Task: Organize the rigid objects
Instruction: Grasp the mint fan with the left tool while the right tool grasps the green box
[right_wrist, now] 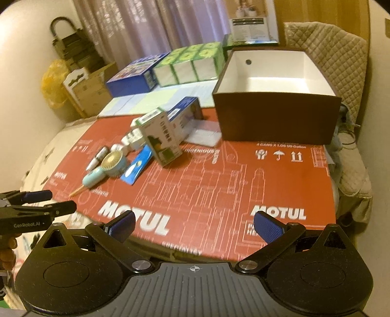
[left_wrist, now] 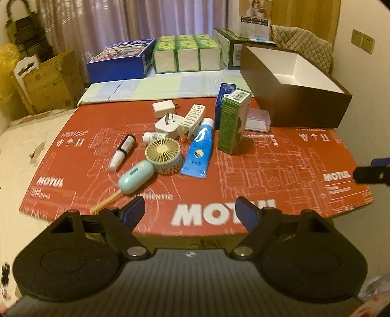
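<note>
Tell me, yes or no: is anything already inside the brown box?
No. The brown box shows only its bare white floor and walls in the right wrist view.

I'm working in a home, looks like a bedroom or spare room. Pale curtains (left_wrist: 136, 19) hang along the back wall, a quilted cover (right_wrist: 326, 48) drapes over furniture at right, wall switches (left_wrist: 363, 40) sit on a cream wall. Cardboard boxes (left_wrist: 51, 80) pile in the left corner. My work surface is a flattened red Motul carton (left_wrist: 268, 170) laid on patterned bedding (left_wrist: 14, 146).
</note>
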Action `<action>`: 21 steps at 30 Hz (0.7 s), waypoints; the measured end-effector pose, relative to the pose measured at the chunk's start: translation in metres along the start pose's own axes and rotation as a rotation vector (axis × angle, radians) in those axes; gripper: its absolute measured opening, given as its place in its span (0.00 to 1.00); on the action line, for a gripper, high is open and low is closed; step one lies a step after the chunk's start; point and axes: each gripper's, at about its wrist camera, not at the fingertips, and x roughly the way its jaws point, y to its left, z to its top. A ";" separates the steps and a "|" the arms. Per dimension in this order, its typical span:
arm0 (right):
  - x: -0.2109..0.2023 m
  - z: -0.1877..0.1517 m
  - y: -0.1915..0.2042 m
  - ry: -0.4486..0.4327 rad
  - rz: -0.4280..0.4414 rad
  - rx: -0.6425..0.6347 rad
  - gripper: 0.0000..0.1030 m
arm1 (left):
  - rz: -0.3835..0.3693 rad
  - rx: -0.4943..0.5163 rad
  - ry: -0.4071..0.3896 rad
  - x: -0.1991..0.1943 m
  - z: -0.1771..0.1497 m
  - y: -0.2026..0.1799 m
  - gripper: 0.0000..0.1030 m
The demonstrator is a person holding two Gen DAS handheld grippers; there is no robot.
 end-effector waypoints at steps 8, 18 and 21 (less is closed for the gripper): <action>0.034 0.026 0.013 -0.015 -0.065 0.085 0.98 | -0.043 0.111 0.035 0.058 0.025 0.037 0.76; 0.082 0.042 0.030 0.001 -0.151 0.173 0.98 | -0.115 0.251 0.074 0.117 0.043 0.064 0.76; 0.091 0.042 0.035 0.015 -0.173 0.193 0.98 | -0.140 0.281 0.082 0.129 0.047 0.067 0.76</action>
